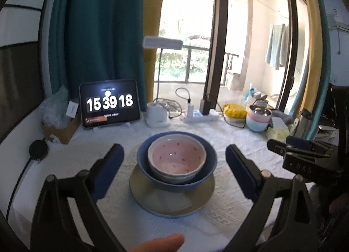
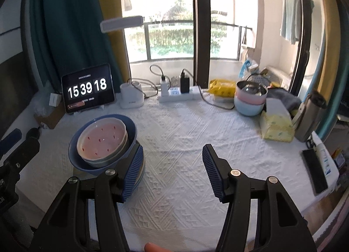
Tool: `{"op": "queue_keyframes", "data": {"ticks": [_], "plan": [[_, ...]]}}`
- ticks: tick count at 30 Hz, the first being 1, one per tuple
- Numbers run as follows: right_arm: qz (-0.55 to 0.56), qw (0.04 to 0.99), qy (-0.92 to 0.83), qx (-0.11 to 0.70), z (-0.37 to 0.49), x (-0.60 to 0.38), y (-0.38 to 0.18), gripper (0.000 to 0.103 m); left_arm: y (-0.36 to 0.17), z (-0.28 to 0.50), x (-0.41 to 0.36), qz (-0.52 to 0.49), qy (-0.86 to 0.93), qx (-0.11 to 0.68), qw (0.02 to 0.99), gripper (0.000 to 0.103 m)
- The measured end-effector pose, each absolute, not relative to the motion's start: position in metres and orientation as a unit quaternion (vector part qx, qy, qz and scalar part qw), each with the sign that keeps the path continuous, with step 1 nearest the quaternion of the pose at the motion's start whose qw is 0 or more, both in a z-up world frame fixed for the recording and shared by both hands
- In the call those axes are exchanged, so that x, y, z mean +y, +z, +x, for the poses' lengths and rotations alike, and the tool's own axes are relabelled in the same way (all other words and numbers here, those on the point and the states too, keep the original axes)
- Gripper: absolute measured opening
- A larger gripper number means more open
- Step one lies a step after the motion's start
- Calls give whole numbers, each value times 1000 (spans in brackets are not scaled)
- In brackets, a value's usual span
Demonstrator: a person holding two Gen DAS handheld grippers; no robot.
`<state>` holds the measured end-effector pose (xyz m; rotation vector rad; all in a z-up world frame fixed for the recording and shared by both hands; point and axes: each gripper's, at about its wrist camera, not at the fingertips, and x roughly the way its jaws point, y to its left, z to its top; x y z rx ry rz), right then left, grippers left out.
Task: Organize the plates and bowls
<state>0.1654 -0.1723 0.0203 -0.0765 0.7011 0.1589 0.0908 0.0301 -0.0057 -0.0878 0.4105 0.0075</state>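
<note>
On the white tablecloth stands one stack: an olive plate with a blue edge, a blue bowl on it, and a pink bowl with red specks nested inside. My left gripper is open wide, its blue pads on either side of the stack in the picture but drawn back from it, touching nothing. In the right wrist view the blue bowl and pink bowl sit to the left. My right gripper is open over bare cloth with nothing between its fingers. Its left finger hides part of the plate.
Along the back stand a tablet clock, a white lamp base and a power strip. At the right are stacked pastel bowls, a tissue pack, a steel flask and a phone. A cardboard box sits at the left edge.
</note>
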Motion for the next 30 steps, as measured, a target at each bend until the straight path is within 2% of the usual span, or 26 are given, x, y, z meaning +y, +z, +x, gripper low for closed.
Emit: {"op": "queue_keyframes", "data": {"ticks": [11, 30], "plan": [[-35, 954, 65, 291, 136, -190, 56, 60, 15, 67, 14, -25, -6, 157, 987, 95], [-24, 973, 56, 224, 87, -210, 97, 63, 41, 34, -2, -6, -17, 126, 992, 96]]}}
